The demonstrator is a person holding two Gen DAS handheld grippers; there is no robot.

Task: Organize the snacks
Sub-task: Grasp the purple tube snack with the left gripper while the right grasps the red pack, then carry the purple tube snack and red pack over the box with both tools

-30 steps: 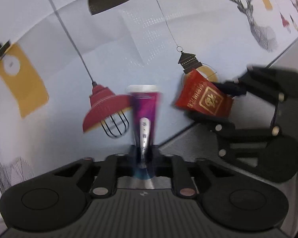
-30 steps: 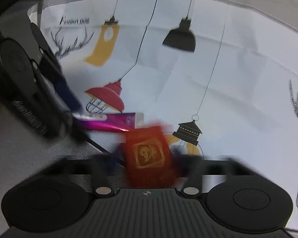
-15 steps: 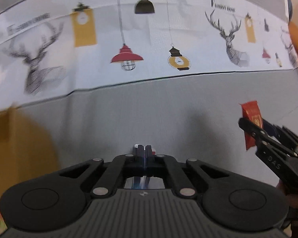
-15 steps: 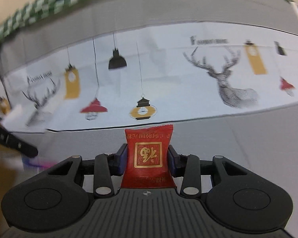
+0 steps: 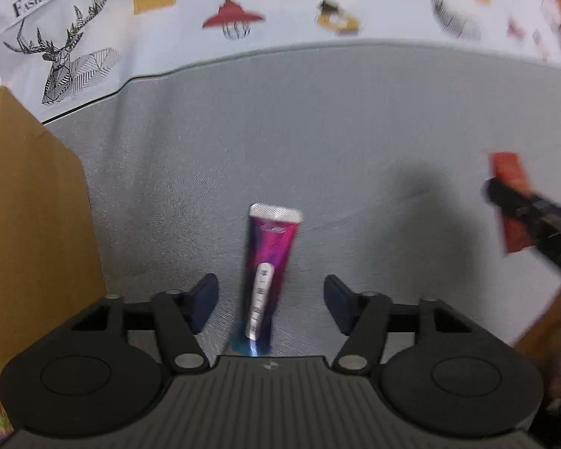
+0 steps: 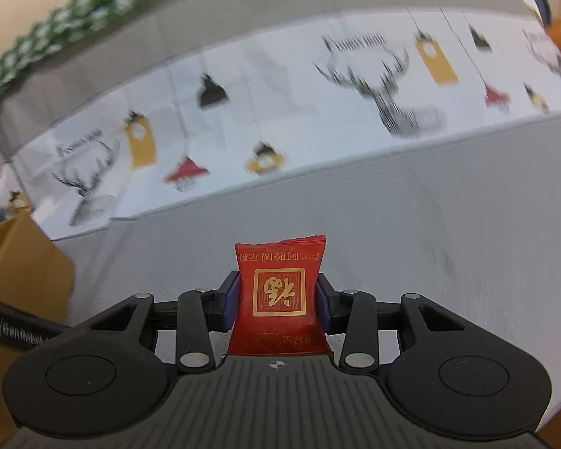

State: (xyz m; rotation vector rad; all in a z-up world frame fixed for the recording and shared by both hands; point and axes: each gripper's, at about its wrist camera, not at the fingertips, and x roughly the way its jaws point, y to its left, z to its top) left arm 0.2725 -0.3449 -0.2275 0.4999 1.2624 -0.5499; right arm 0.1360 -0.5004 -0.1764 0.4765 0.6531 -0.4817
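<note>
A purple stick packet point(image 5: 273, 247) with a silver end hangs free between the fingers of my left gripper point(image 5: 271, 293). Its jaws are opening and neither dark blue pad point(image 5: 205, 295) touches the packet. Below it lies the grey cloth point(image 5: 318, 119). My right gripper point(image 6: 278, 297) is shut on a red snack packet point(image 6: 278, 280) with a gold square emblem, its blue pads pressed on both sides. In the left wrist view that red packet point(image 5: 508, 172) and a blurred right gripper finger point(image 5: 523, 205) show at the right edge.
An open cardboard box point(image 5: 26, 224) stands at the left, also at the left edge of the right wrist view point(image 6: 18, 262). A white cloth printed with deer and lamps point(image 5: 243, 48) lies beyond the grey cloth. A green checked band point(image 6: 56, 22) runs along the far edge.
The left jaws have gone from shut on the purple packet to spread apart, and the packet sits loose between them. Both views have swung toward the cardboard box. The right grip is unchanged.
</note>
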